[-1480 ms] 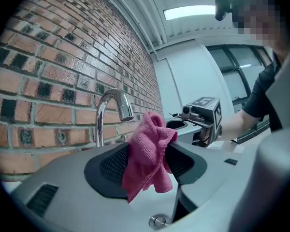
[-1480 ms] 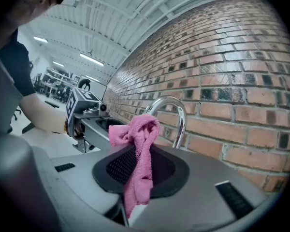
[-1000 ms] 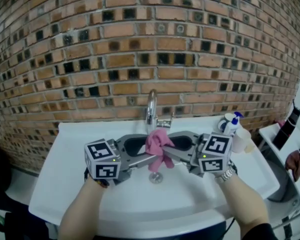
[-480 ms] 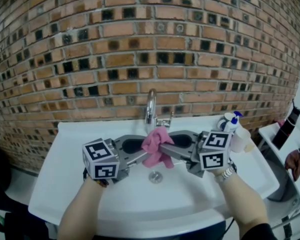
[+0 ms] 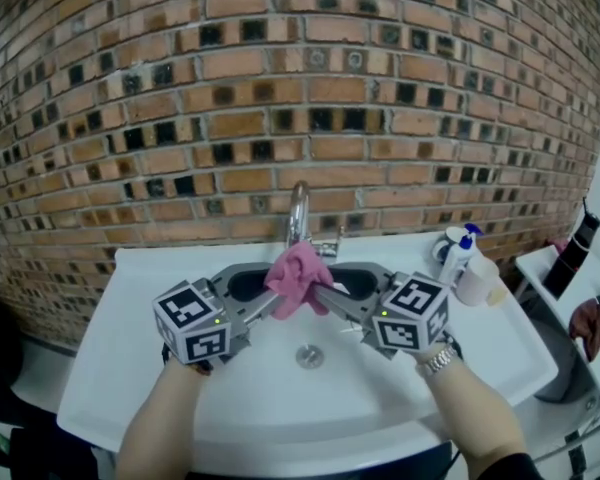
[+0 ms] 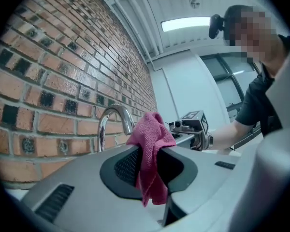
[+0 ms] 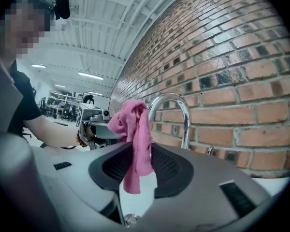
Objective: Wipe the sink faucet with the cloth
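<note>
- The left gripper [image 5: 272, 301] has just been closing, and its fingers [image 6: 123, 166] now pinch the pink cloth [image 5: 298, 278] between them, with the tail hanging below.
- The right gripper [image 5: 325, 293] has just been opening. Its fingers [image 7: 171, 170] stand apart with the cloth hanging loose in the gap and bare white sink [image 5: 130, 348] showing beside it, so they no longer press on the cloth.
- Together these look like a hand-over: a second ago the right side carried the cloth, and now the left side alone does.
- The cloth sits higher and farther than it did a second ago. Then it hung over the drain [image 5: 309, 356]; now it is bunched up just in front of the lower stem of the faucet [image 5: 298, 213].
- Whether the cloth touches the chrome I cannot tell. The two gripper views show the curved spout behind the cloth, seemingly a little apart.
- For the task, wiping does not appear to have begun. The left gripper seems ready to carry the cloth onto the faucet, and the right one needs to draw clear to the right so it does not snag the hanging tail.
</note>
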{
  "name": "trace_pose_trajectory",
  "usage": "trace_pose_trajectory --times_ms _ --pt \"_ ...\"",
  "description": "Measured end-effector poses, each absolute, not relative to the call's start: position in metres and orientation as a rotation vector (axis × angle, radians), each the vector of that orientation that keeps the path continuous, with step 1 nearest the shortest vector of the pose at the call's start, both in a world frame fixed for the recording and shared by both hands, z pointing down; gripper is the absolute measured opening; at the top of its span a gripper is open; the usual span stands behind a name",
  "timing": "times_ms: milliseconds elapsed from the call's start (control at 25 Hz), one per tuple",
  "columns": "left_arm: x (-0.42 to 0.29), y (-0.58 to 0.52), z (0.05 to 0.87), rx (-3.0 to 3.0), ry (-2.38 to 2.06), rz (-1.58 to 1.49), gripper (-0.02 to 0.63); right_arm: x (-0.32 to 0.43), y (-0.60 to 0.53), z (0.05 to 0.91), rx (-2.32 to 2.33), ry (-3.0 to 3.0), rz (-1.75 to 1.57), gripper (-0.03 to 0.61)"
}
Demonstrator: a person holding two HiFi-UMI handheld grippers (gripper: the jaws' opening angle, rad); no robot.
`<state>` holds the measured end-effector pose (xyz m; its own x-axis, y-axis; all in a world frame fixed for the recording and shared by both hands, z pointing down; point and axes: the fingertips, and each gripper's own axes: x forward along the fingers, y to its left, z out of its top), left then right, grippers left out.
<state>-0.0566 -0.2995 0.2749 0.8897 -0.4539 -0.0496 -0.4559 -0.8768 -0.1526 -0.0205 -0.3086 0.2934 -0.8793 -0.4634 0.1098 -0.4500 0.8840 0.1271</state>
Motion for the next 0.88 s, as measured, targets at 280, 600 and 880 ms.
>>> trace_pose_trajectory --times_ms 280,600,880 --pt "-0.069 -0.306 0.253 -2.79 0.851 0.116 0.074 -0.018 -0.319 0.305 0.878 -2.851 -0.156 0.13" --pt "-0.081 -0.313 0.232 -2.662 1.04 0.199 0.074 -0.025 -0.312 0.312 0.94 -2.79 -0.262 0.129" --pt "-0.088 -0.321 0.216 -2.564 1.172 0.241 0.074 -0.024 -0.311 0.322 0.939 -2.775 -0.247 0.129"
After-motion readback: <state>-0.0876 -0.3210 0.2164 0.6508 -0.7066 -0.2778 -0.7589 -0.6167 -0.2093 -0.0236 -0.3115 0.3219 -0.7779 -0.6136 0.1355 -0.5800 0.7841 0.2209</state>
